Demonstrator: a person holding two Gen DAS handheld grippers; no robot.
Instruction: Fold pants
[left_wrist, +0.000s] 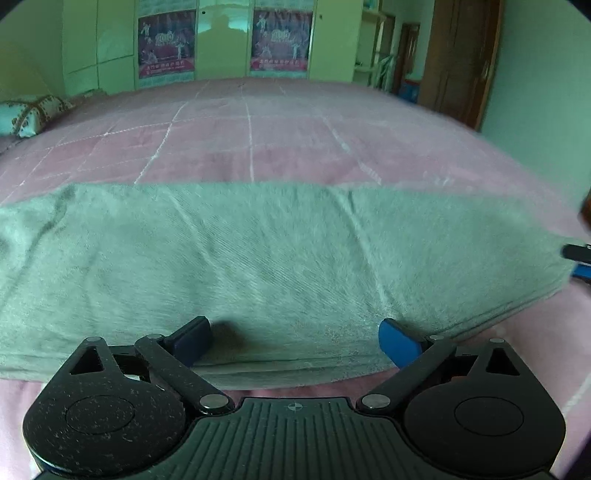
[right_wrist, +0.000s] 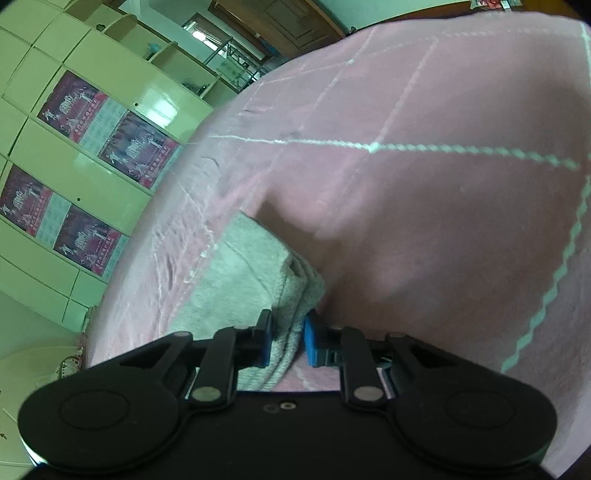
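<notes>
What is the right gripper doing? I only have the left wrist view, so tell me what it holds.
Observer: The right gripper has its fingers closed on the end edge of the pants, with stacked fabric layers pinched between the blue pads.
Operator: Report what lies past that end.
Observer: Only the pink quilt; the grey fabric stops at the gripper and lies flat on the quilt beyond it.
Operator: Describe the right camera's tilt.
Observer: It is rolled hard; the wardrobe with its posters runs diagonally up the left side of the right wrist view.
Operator: Compare with my left gripper.
Observer: The left gripper is open, its pads wide apart over the near edge of the pants.
</notes>
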